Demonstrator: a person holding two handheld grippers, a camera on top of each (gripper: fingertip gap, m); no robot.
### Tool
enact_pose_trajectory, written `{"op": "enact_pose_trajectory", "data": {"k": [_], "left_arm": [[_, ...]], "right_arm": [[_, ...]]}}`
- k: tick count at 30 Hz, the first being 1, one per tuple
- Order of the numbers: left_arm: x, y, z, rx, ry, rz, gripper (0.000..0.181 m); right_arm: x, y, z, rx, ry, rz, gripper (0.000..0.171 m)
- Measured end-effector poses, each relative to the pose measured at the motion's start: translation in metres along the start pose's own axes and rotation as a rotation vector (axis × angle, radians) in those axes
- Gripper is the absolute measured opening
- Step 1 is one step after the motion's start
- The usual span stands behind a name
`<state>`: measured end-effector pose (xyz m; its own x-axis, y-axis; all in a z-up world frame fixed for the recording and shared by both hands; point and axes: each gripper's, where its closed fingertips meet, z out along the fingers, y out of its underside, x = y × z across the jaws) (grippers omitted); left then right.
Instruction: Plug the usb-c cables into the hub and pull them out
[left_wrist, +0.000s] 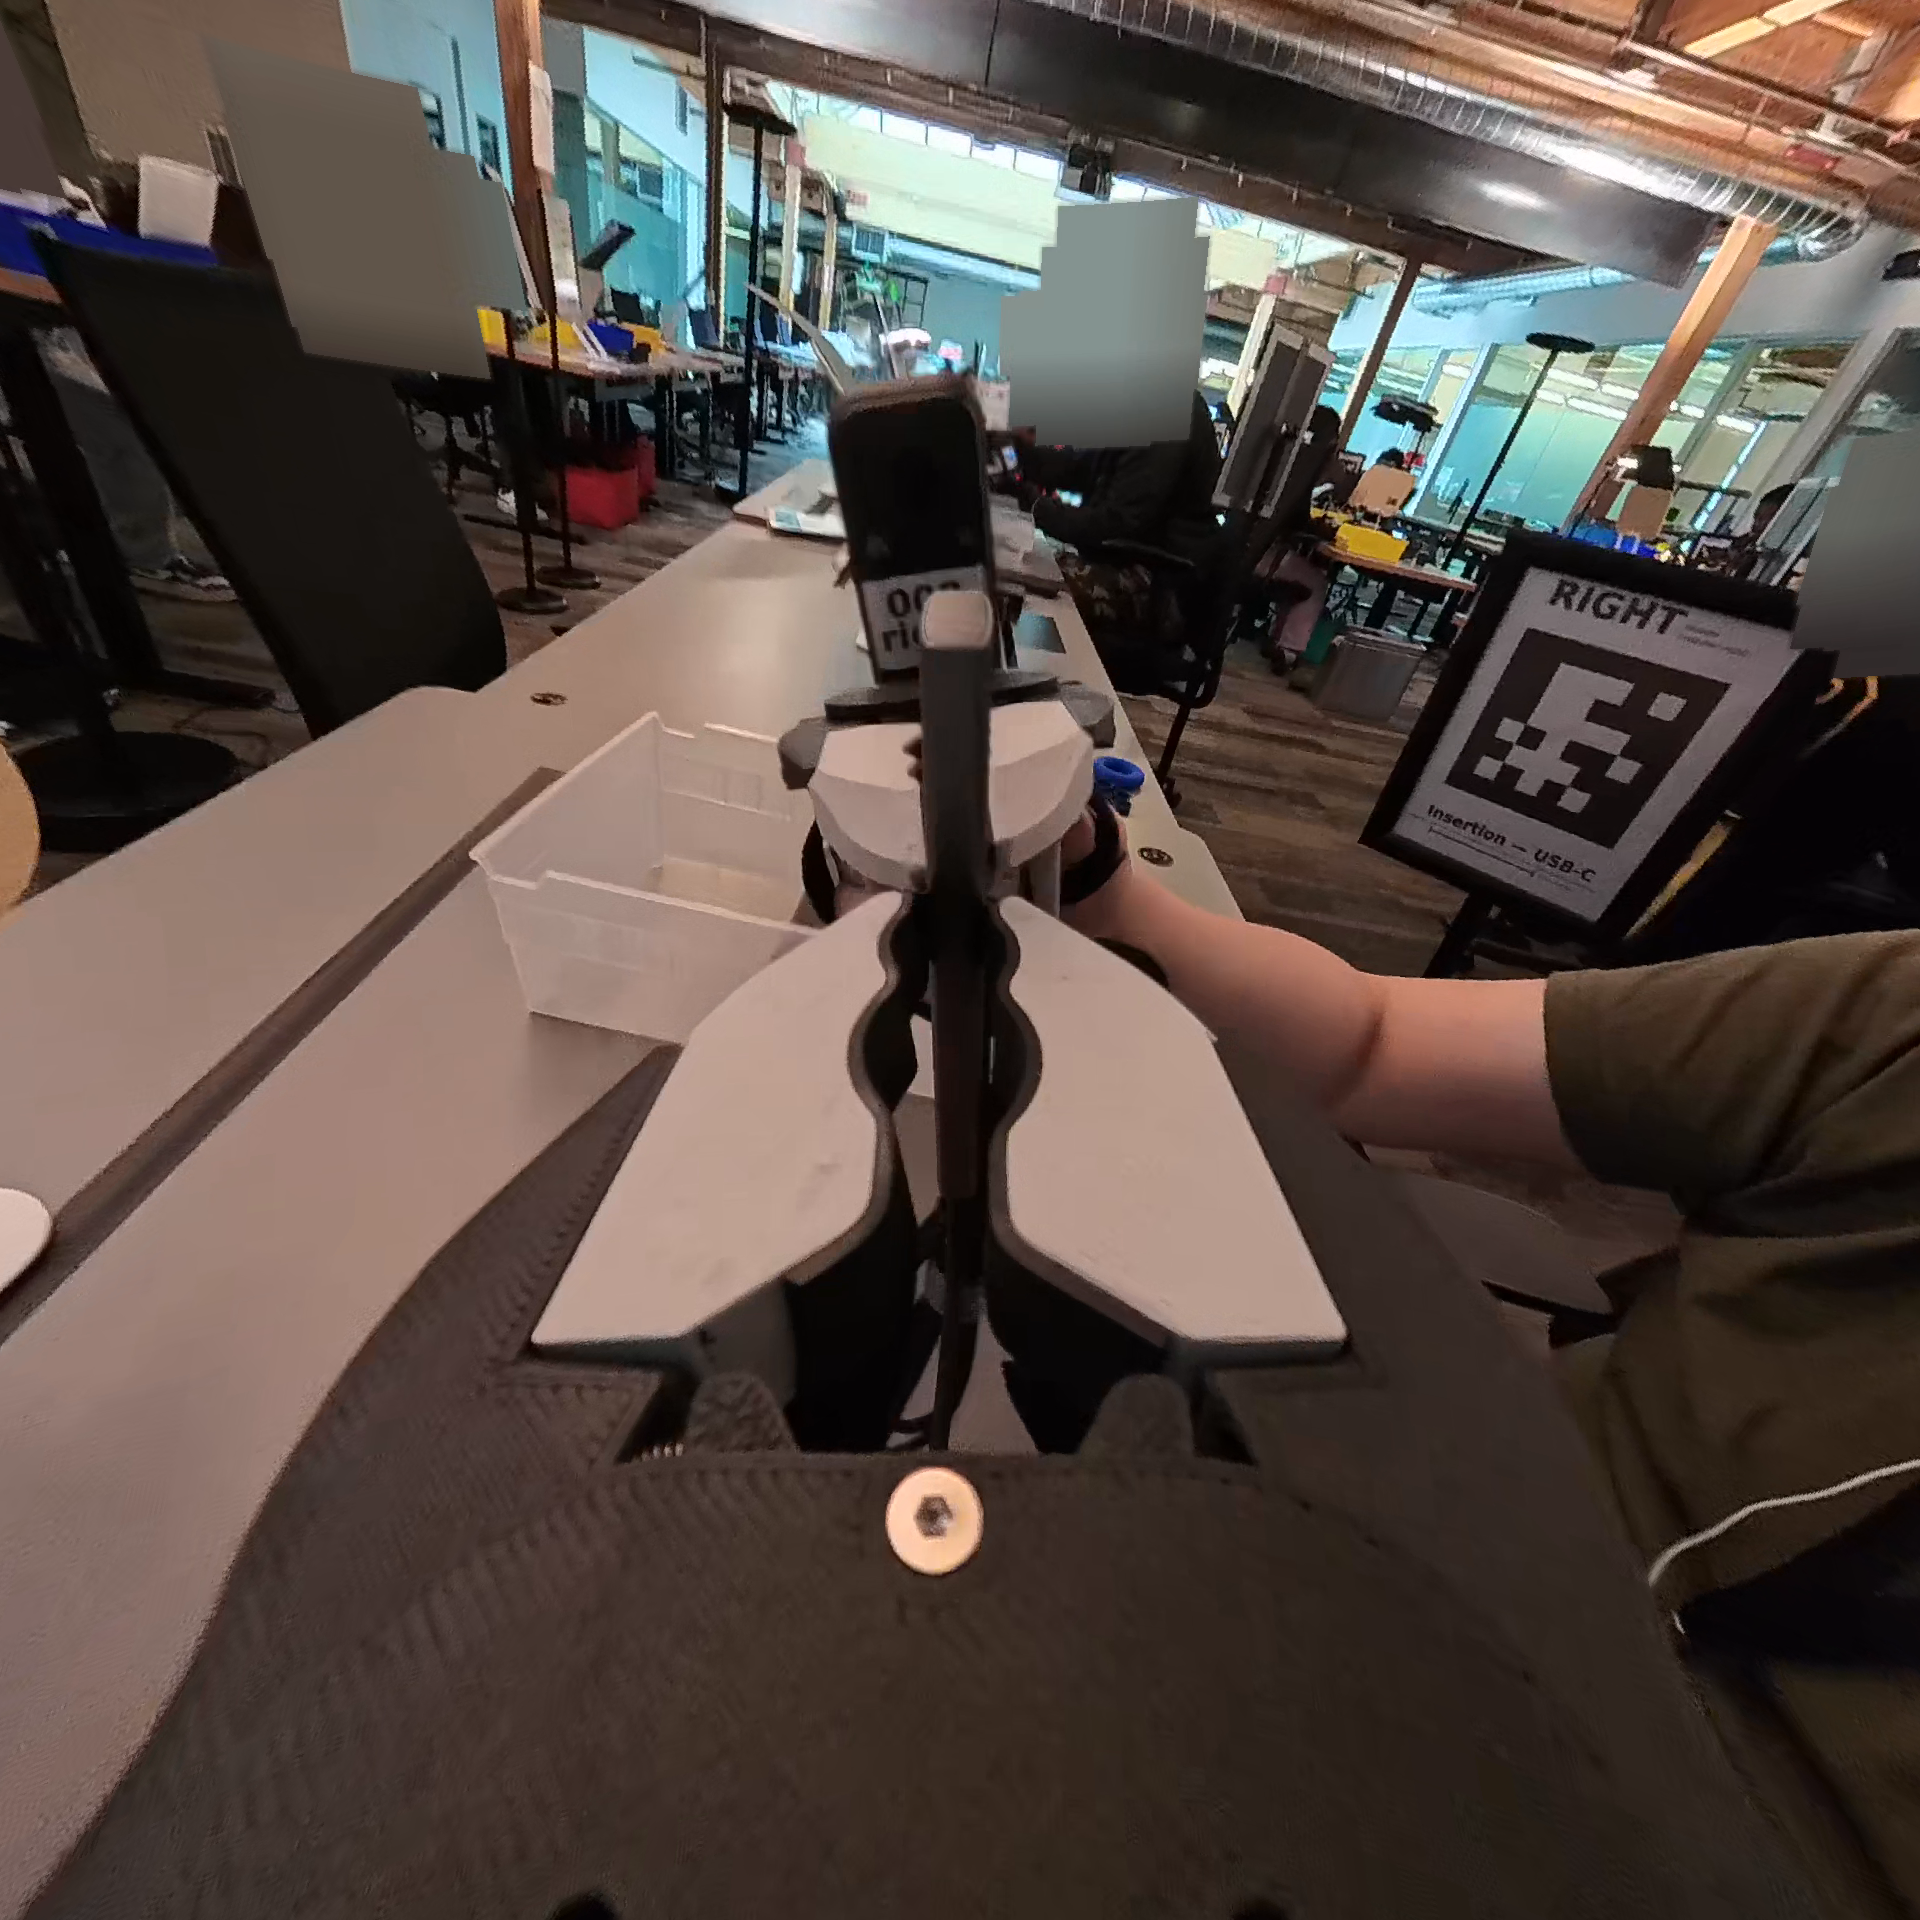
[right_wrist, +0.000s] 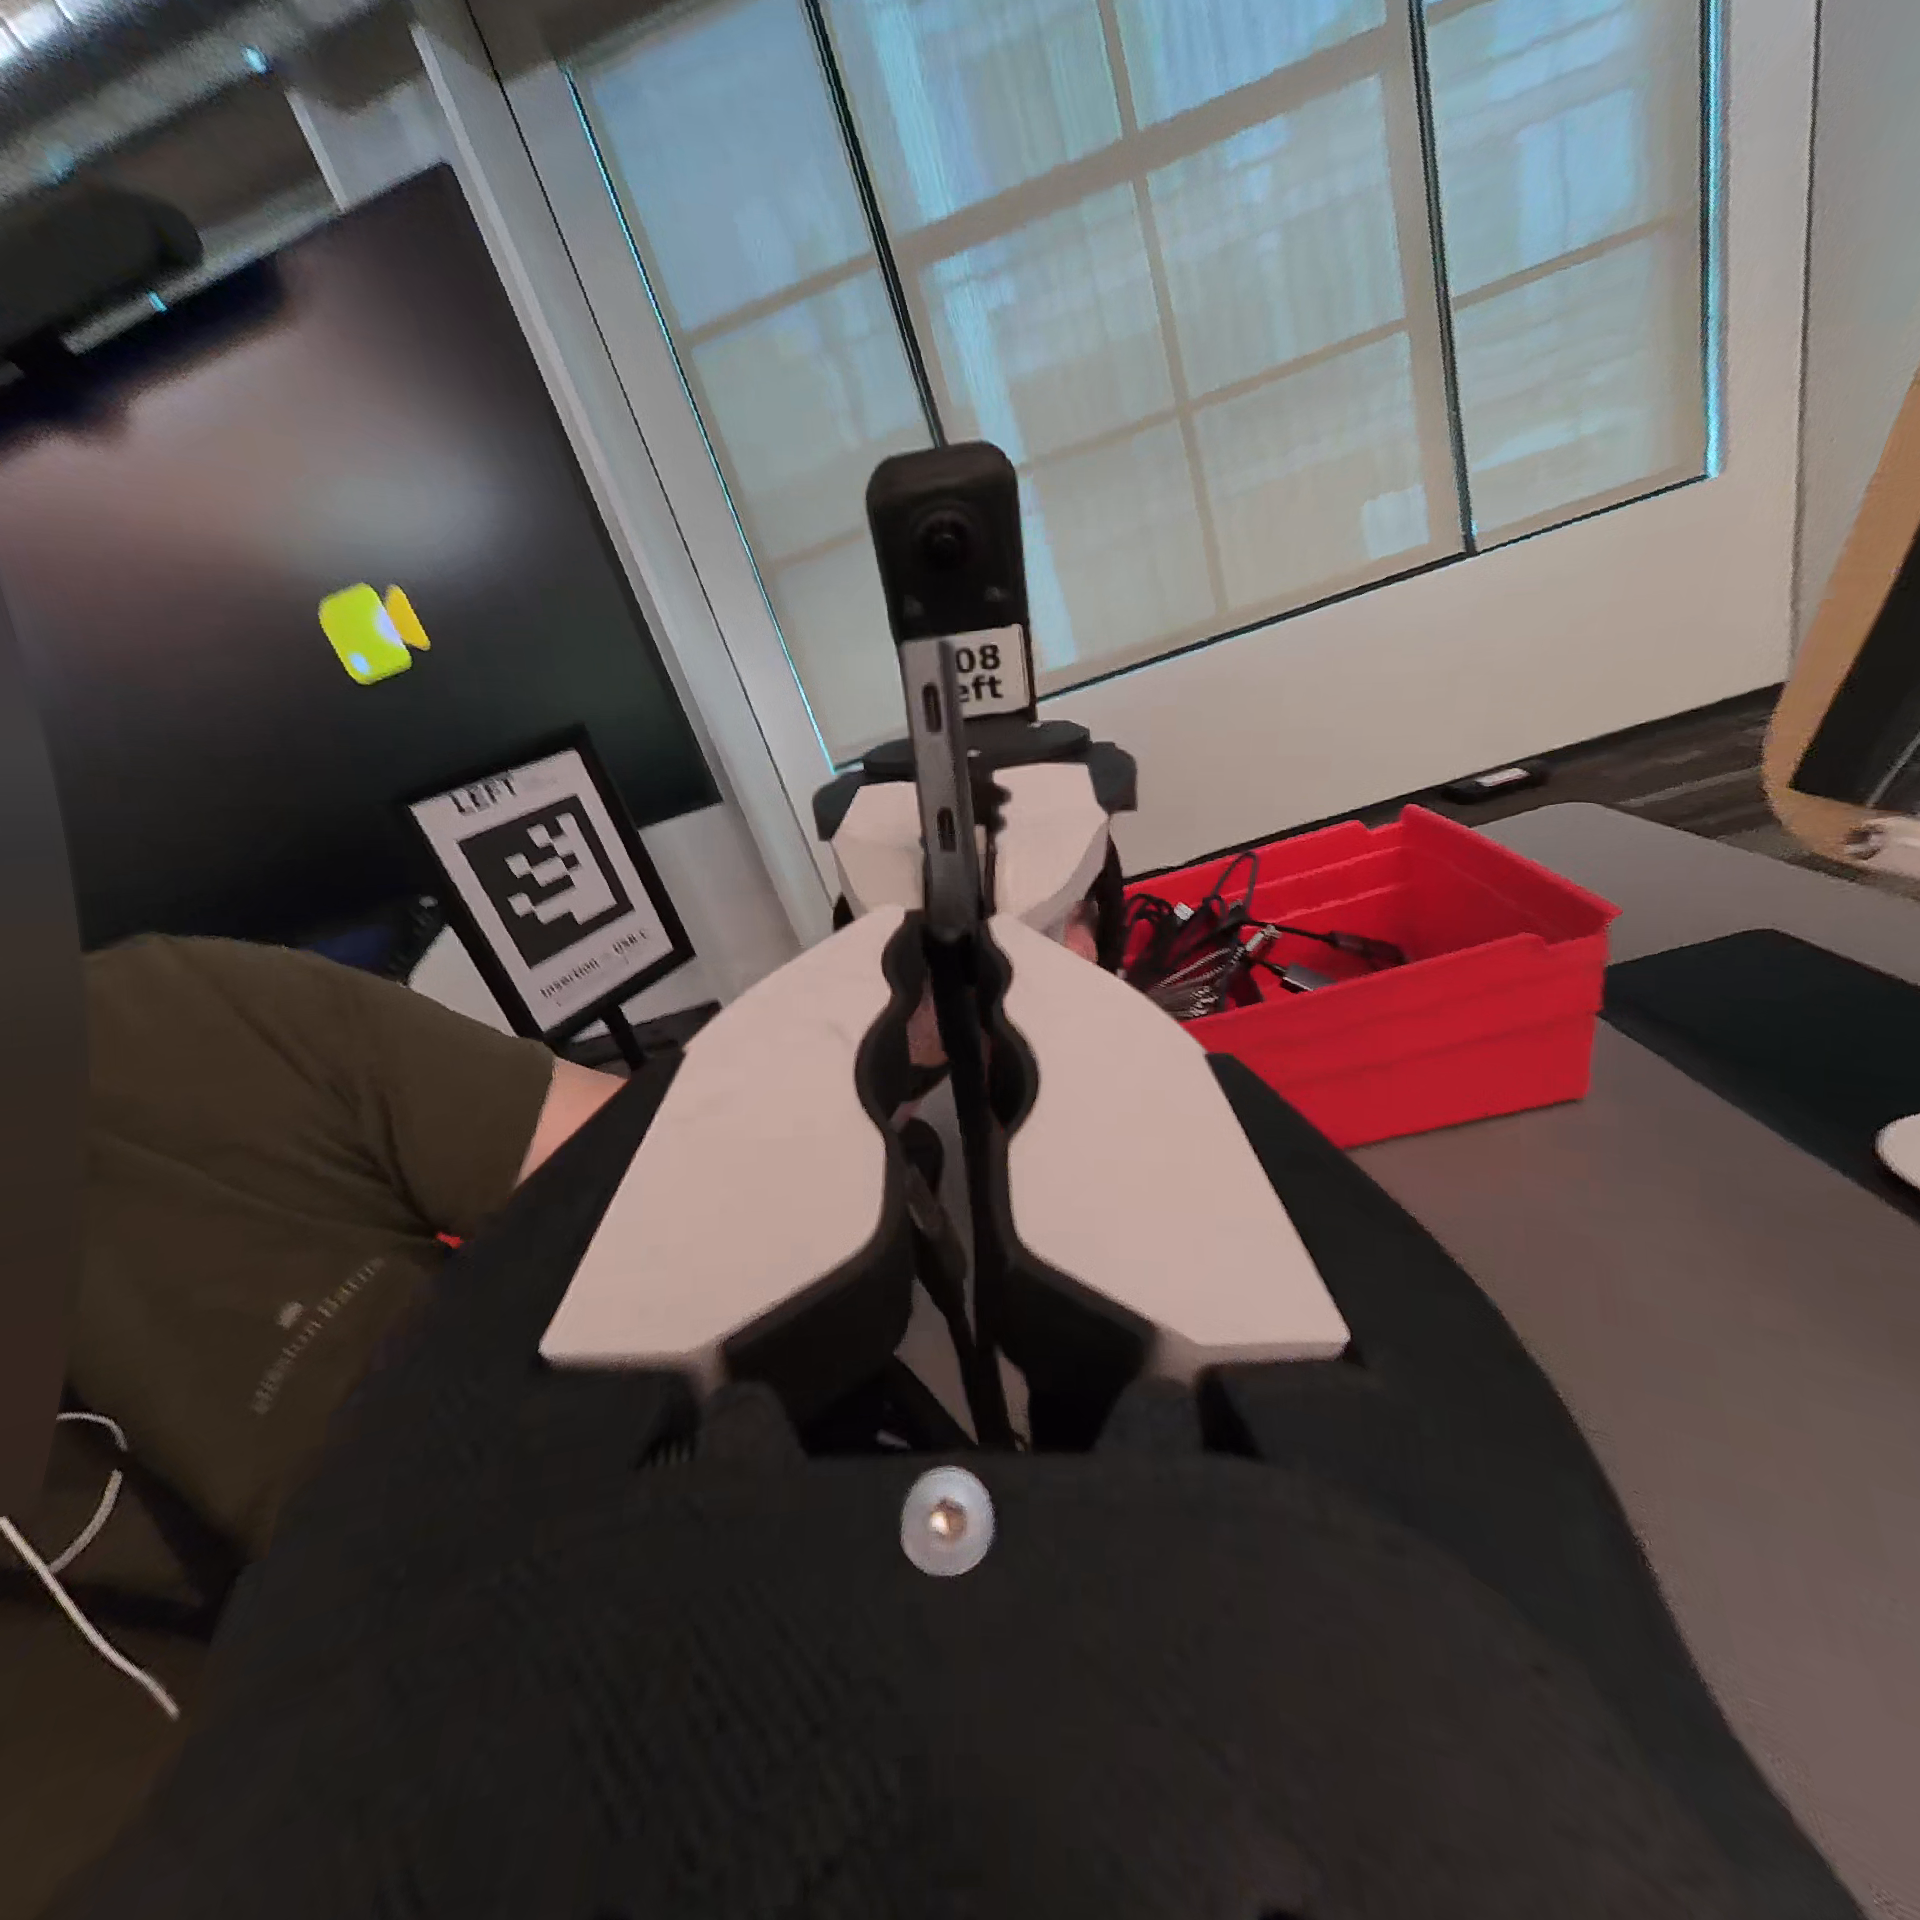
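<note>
left gripper (left_wrist: 940, 925) closed on the slim grey hub (left_wrist: 954, 831), standing on edge and held up over the table (left_wrist: 208, 997); right gripper (right_wrist: 940, 935) closed on the same hub (right_wrist: 943, 800) from the far end, apparently with a black cable running back between its fingers. beyond, a clear bin (left_wrist: 634, 883) on one side, a red bin (right_wrist: 1434, 966) of spare cables (right_wrist: 1216, 945) on the other. risk: two opposed grips twisting the thin hub, slipping it or straining a port.
</note>
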<state>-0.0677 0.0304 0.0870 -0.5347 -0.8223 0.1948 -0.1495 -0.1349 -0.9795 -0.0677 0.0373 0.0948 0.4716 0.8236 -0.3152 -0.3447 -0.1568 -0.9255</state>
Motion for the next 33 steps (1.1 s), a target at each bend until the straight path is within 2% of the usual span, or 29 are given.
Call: {"op": "enact_pose_trajectory", "data": {"k": [3, 5, 9, 24, 33], "left_arm": [[-0.002, 0.006, 0.003, -0.033, 0.004, -0.044, 0.009], [-0.004, 0.009, 0.005, -0.043, 0.015, -0.075, 0.009], [-0.003, 0.005, 0.007, 0.005, 0.057, -0.134, 0.009], [-0.014, 0.001, 0.0, 0.049, 0.027, -0.172, 0.009], [-0.014, 0.006, 0.005, 0.021, 0.02, -0.162, 0.009]], "right_arm": [[0.004, 0.004, -0.001, -0.022, 0.006, 0.035, 0.008], [0.005, 0.007, -0.003, -0.067, 0.038, -0.034, 0.007], [0.004, 0.002, -0.005, -0.051, 0.05, -0.06, 0.007], [0.017, 0.005, -0.013, -0.052, 0.069, -0.019, 0.013], [0.016, 0.007, -0.01, -0.067, 0.087, -0.054, 0.007]]}}
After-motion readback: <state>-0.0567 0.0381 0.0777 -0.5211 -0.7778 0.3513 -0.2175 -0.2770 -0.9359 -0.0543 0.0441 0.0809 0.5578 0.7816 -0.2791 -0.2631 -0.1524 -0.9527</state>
